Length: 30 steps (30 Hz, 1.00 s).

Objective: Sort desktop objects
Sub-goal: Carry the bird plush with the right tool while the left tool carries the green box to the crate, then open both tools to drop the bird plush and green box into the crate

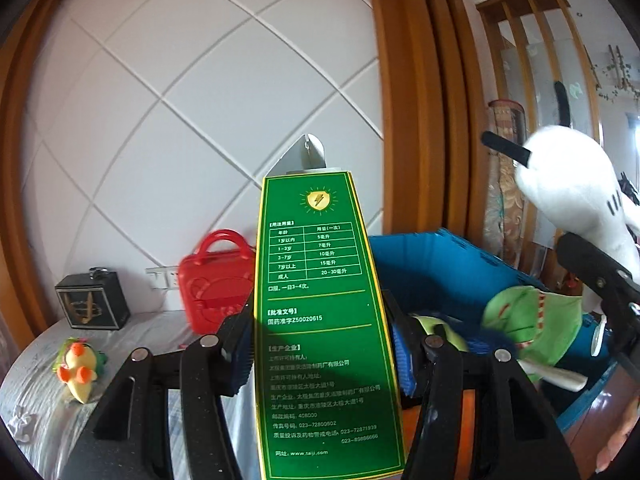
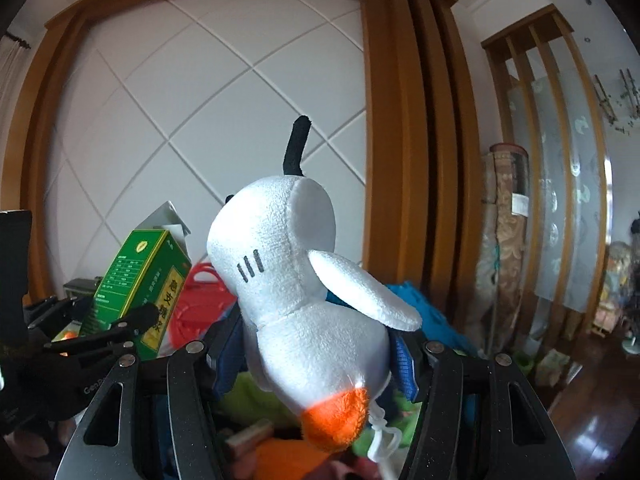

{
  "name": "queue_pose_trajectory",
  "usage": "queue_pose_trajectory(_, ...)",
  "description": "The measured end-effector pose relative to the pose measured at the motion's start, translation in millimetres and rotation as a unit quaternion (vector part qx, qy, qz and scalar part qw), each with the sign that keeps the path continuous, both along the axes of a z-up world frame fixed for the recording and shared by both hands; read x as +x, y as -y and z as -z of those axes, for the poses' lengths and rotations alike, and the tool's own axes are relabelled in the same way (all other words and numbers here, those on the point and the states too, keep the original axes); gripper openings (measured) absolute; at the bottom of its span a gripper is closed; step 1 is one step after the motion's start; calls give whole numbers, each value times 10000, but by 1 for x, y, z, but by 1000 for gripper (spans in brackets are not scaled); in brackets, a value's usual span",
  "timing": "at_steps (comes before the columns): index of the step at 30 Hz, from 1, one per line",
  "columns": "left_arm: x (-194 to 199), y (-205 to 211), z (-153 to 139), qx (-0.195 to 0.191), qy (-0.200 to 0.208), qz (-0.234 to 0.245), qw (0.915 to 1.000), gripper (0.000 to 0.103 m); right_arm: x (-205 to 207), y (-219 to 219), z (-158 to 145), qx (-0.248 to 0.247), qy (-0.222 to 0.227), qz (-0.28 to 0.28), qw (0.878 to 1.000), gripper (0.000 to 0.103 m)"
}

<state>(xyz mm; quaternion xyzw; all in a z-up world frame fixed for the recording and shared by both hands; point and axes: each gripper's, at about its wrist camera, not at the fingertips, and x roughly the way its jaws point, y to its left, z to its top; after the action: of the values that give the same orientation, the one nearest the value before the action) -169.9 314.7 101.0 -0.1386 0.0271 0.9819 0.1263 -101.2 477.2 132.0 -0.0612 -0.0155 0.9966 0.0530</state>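
Observation:
My left gripper (image 1: 322,344) is shut on a tall green medicine box (image 1: 326,320) and holds it upright; the box also shows at the left of the right wrist view (image 2: 140,284). My right gripper (image 2: 320,356) is shut on a white plush bird (image 2: 296,280) with an orange beak and black tail, held in the air. The bird shows at the right of the left wrist view (image 1: 576,200). A blue bin (image 1: 440,272) behind the box holds a green plush toy (image 1: 532,320).
A red toy case (image 1: 216,292), a black box (image 1: 92,300) and a small yellow-green plush (image 1: 78,368) lie on the grey tabletop (image 1: 32,400) at left. A white panelled wall with a wooden frame stands behind. Wooden floor lies at right (image 2: 600,420).

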Motion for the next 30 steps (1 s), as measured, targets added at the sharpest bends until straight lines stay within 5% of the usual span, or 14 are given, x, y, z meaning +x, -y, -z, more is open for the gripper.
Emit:
queue_pose_trajectory(9, -9, -66, 19, -282, 444, -226, 9984, 55, -27, -94, 19, -117, 306, -217, 9992, 61)
queue_pose_trajectory(15, -8, -83, 28, -412, 625, -320, 9967, 56, -40, -108, 34, -268, 499, -359, 9977, 63)
queue_pose_trajectory(18, -7, -80, 30, -445, 618, -391, 9963, 78, -44, -110, 40, -299, 510, -340, 9977, 69)
queue_pose_trajectory(20, -4, -74, 31, -421, 520, -492, 9965, 83, -46, -110, 40, -320, 502, -325, 9977, 97)
queue_pose_trajectory(21, -4, -71, 31, -391, 504, -527, 9966, 84, -47, -110, 39, -334, 483, -332, 9977, 103)
queue_pose_trajectory(30, 4, -33, 25, -191, 394, -647, 9969, 89, -38, -80, 25, -153, 210, -313, 9992, 103)
